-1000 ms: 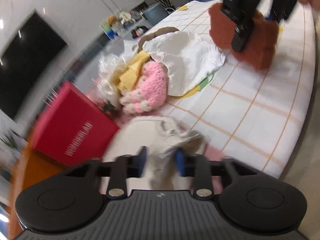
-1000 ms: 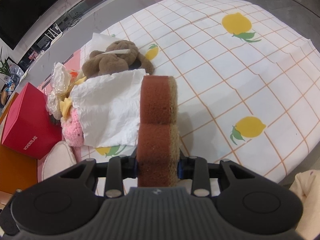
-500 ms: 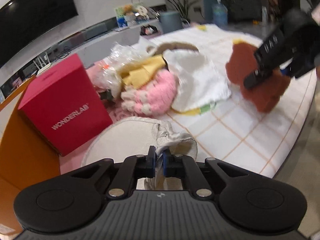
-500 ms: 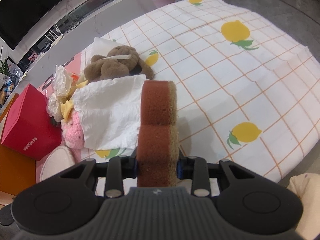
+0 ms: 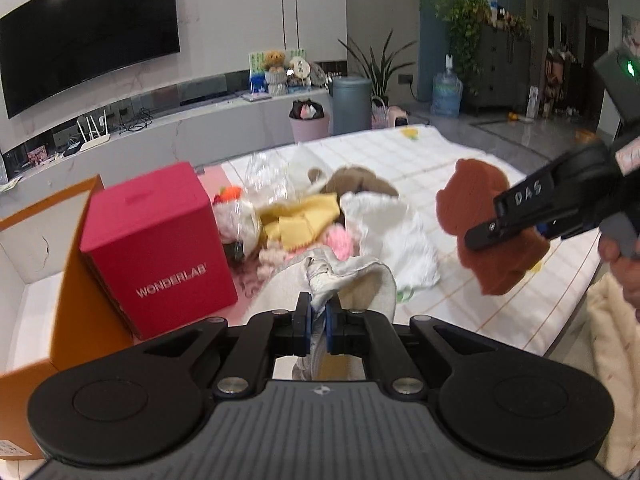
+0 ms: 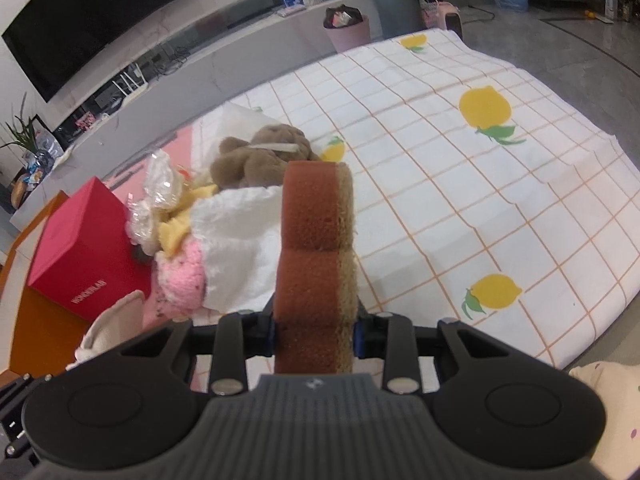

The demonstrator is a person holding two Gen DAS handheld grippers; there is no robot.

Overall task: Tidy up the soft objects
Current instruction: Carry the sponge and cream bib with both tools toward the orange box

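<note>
My left gripper [image 5: 318,322] is shut on a cream cloth mitt [image 5: 352,276] and holds it lifted above the table's near edge; the mitt also shows in the right wrist view [image 6: 114,326]. My right gripper [image 6: 314,330] is shut on a brown sponge [image 6: 316,248], held upright above the cloth; it shows at the right of the left wrist view [image 5: 488,224]. A pile of soft things lies on the table: a brown plush toy [image 6: 264,156], a white towel [image 6: 240,240], a pink knitted item [image 6: 182,280], a yellow cloth [image 5: 300,220] and crinkled plastic wrap [image 6: 154,196].
A red WONDERLAB box [image 5: 160,248] stands left of the pile, beside an open orange box [image 5: 68,280]. A lemon-print checked tablecloth [image 6: 500,200] covers the table. The table edge runs at lower right, with a person's cream garment [image 5: 616,340] beyond it.
My left gripper closed on the cream mitt and lifted it, tilting up to face the room. My right gripper raised the sponge a little and drew back.
</note>
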